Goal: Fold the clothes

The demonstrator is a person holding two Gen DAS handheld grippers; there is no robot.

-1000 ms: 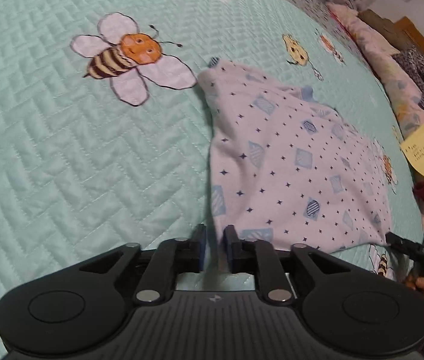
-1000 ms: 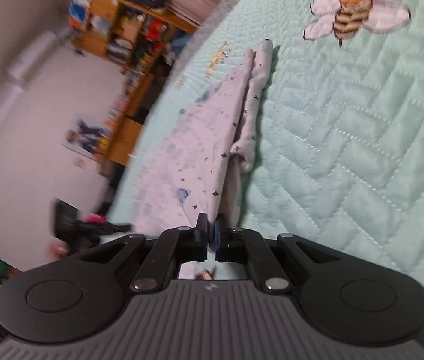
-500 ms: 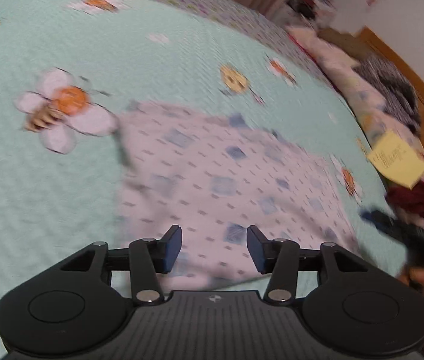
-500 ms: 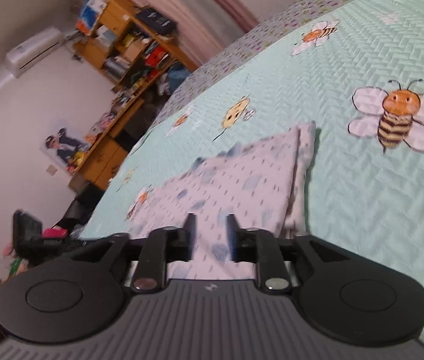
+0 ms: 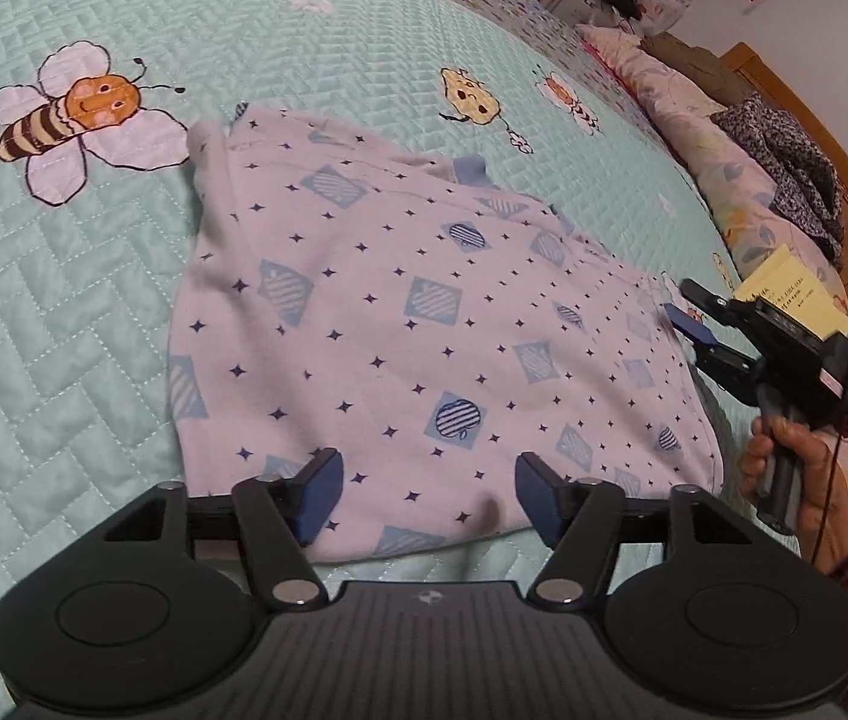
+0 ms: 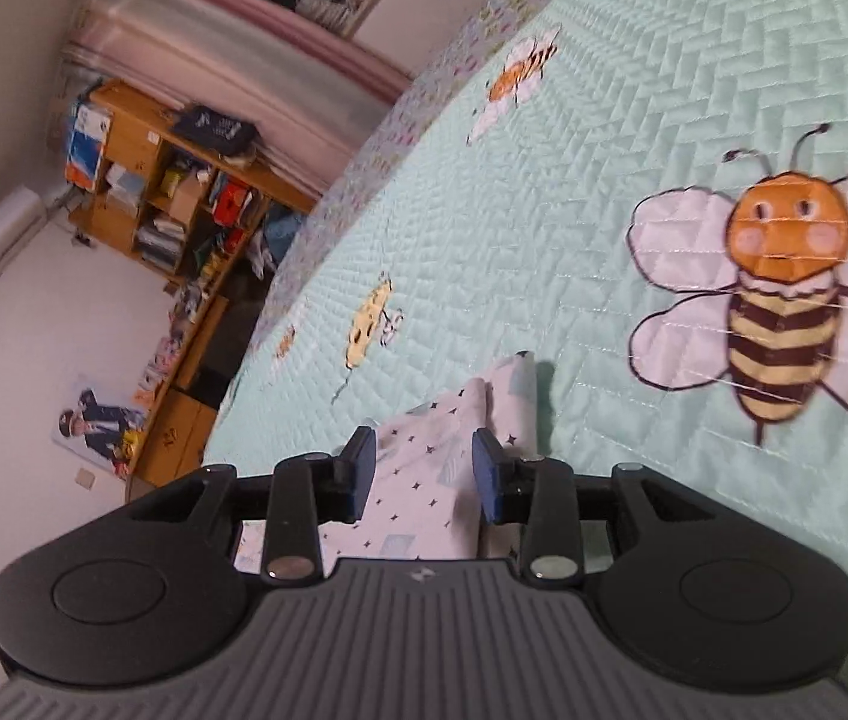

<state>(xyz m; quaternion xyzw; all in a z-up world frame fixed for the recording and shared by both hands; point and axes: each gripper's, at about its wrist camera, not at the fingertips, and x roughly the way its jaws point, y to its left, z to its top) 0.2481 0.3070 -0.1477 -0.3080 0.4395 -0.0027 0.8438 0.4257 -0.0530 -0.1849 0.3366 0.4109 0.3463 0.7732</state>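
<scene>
Left wrist view: the left gripper (image 5: 427, 498) is seen opening (nothing pinched) over the near hem of the folded garment (image 5: 399, 312); the right gripper (image 5: 691, 330), also opening, is found at its 3 o'clock edge; open quilt (image 5: 75, 312) is left at 9 and 12 o'clock.

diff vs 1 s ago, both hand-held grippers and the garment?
Both let go. The left hand-held gripper, pinching the patterned garment's near edge a second ago, is opening, nothing between its pads. The right hand-held gripper, then shut on the cloth's edge, is also opening, and its view has swung toward the big bee. The garment stays folded flat on the quilt.
</scene>
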